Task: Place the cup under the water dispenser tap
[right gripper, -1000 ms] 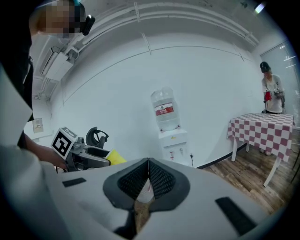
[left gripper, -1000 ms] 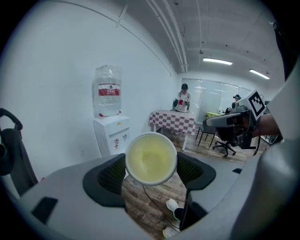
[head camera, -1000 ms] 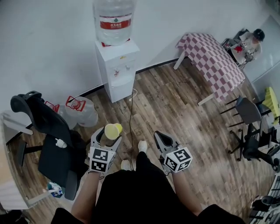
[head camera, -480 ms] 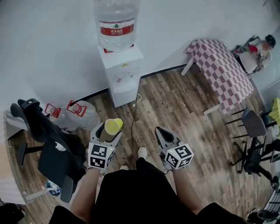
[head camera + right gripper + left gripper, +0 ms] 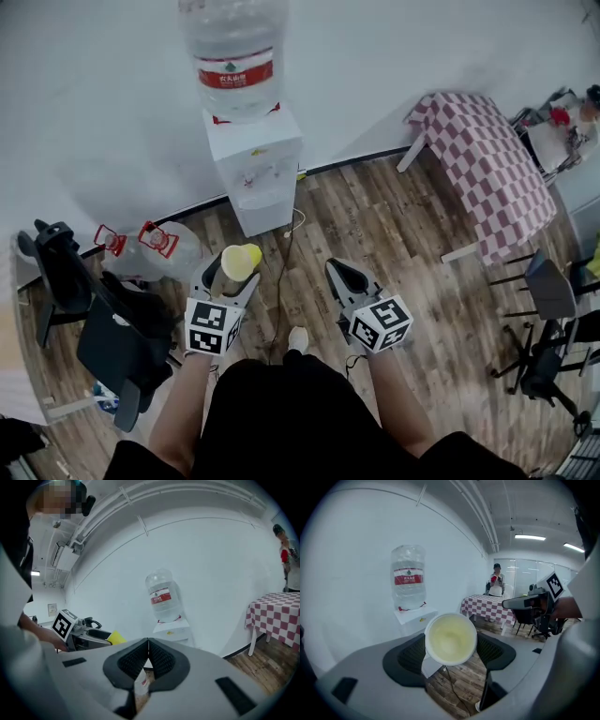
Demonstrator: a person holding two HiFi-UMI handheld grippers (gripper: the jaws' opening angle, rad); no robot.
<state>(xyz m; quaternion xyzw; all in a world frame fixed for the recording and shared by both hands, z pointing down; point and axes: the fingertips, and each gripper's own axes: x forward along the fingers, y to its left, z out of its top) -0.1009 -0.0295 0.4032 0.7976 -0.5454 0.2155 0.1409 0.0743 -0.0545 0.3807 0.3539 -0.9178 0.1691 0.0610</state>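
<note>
A yellow cup sits between the jaws of my left gripper, which is shut on it; its open mouth faces the camera in the left gripper view, cup. The white water dispenser with a large bottle on top stands against the wall ahead, a short way beyond the cup, and shows as dispenser and dispenser. My right gripper is shut with nothing in it, to the right of the left one. From the right gripper view the cup shows at left.
Spare water bottles lie on the floor left of the dispenser. A black office chair stands at left. A checkered table is at right, with more chairs beyond. A cable runs across the wooden floor.
I have stepped closer to the dispenser; it sits lower and larger in the head view. The left gripper still carries the cup; both grippers keep their pose.
</note>
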